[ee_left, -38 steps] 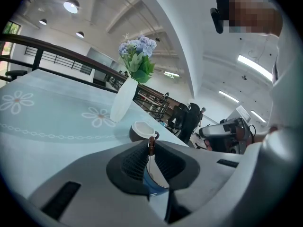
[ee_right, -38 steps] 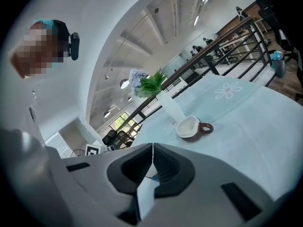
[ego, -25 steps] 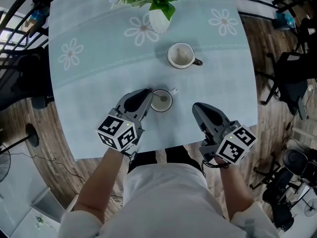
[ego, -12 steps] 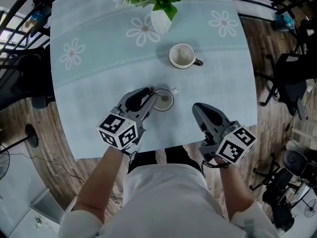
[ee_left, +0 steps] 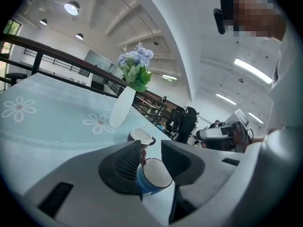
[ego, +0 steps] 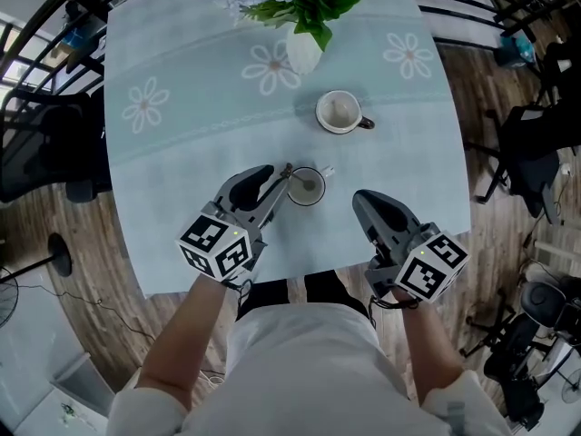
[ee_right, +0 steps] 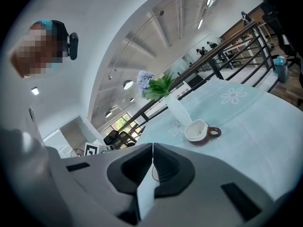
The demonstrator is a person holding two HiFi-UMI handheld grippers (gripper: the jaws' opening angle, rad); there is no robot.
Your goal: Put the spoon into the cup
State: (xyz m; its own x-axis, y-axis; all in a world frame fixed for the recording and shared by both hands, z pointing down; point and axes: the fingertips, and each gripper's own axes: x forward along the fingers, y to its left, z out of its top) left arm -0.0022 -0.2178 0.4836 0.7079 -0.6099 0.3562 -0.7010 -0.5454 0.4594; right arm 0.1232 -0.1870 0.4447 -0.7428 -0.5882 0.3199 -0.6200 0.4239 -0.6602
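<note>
Spoon (ee_left: 143,156): slim brownish handle, standing in the cup (ee_left: 144,184) (blue outside, white inside) on the pale flowered table (ego: 182,153); its bowl end is down inside. Left gripper (ee_left: 151,150): jaws have just been opening, now wide, the handle between them and unclamped; right gripper (ee_right: 152,151): jaws closed together on nothing.

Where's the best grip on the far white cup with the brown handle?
Probably the brown handle. It juts from the right side of the white cup in the head view, clear of the vase. Come in from the right with the right tool, which is shut now and must open first. The cup stands upright, so keep it level.
</note>
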